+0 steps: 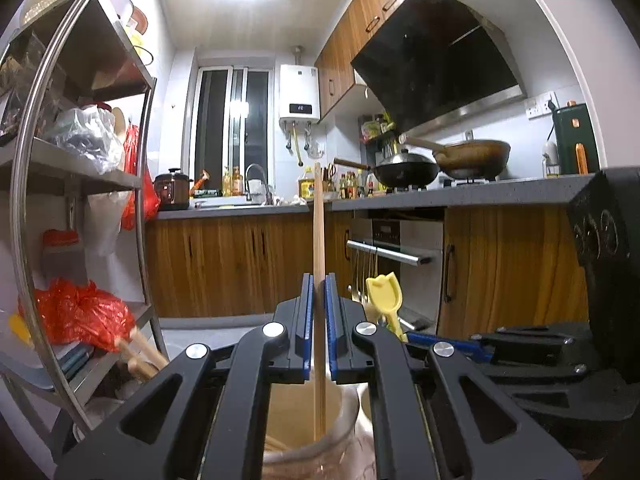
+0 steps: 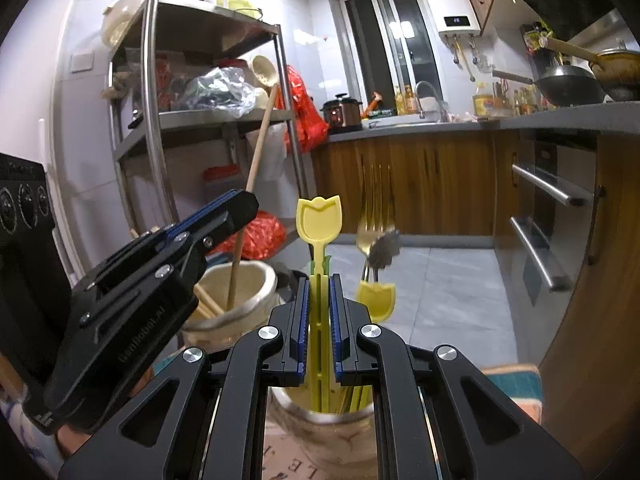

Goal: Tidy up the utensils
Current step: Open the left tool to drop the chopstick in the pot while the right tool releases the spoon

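My left gripper point(image 1: 319, 280) is shut on a long wooden chopstick point(image 1: 319, 232) that stands upright with its lower end inside a cream ceramic holder point(image 1: 344, 416). In the right wrist view the left gripper point(image 2: 244, 204) holds the same wooden stick point(image 2: 256, 152) over that cream holder point(image 2: 256, 280). My right gripper point(image 2: 319, 280) is shut on the handle of a yellow tulip-shaped spoon point(image 2: 319, 220), whose lower end sits in a second holder point(image 2: 324, 428). A second yellow spoon point(image 2: 376, 300) and a metal fork point(image 2: 370, 236) stand in that holder.
A metal shelf rack point(image 2: 152, 120) with bags and bowls stands to the left. Wooden cabinets, a grey counter point(image 1: 440, 198) with woks, and an oven point(image 1: 400, 256) are at the back and right. Grey floor tiles point(image 2: 440, 280) lie beyond the holders.
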